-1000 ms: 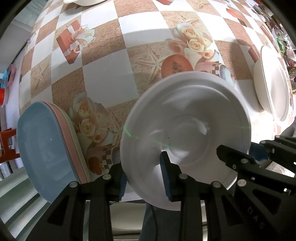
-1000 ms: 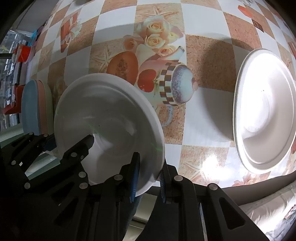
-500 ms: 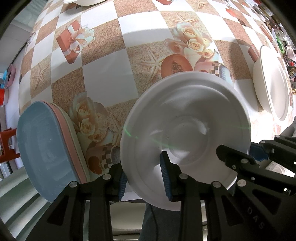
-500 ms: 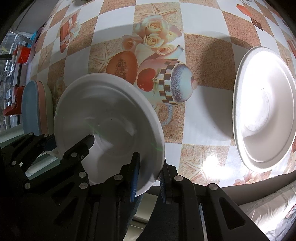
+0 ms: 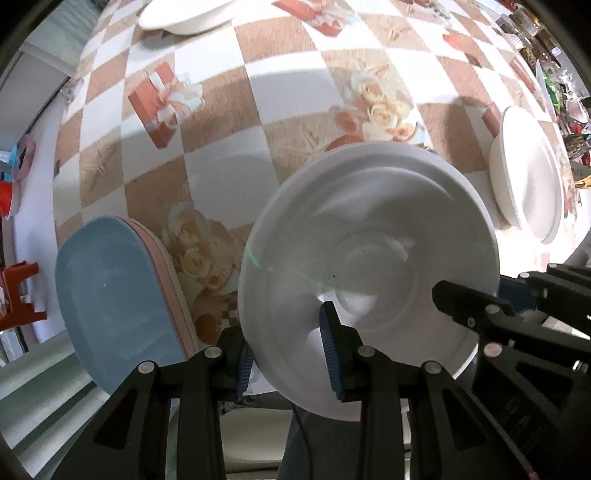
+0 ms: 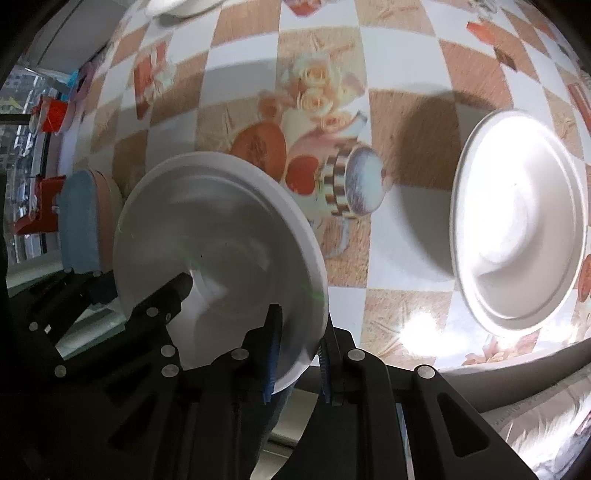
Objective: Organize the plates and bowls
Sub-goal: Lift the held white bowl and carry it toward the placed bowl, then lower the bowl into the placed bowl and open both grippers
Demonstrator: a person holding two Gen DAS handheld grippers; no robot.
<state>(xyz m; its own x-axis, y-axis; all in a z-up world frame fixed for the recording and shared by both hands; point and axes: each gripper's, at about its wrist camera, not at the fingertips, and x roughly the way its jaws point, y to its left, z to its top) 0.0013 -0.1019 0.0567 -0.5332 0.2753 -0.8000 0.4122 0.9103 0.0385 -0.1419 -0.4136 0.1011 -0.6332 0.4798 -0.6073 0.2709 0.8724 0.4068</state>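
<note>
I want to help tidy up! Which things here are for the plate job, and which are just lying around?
For the job:
white plate, pinched by the left gripper and the right gripper
blue and pink plates, stacked
white plate on the right
white dish at the far edge

Just lying around:
patterned tablecloth
red stool

Hard glare bleaches the white bowl (image 6: 517, 221) at right and the glossy desk (image 6: 417, 325); a dark shadow falls behind it. Motion blur smears everything; fisheye edges bend.

white plate (image 5: 369, 240): smooth, matt | tablecloth (image 5: 221, 110): glossy, printed | tool pads (image 5: 330, 347): ribbed blue
</note>
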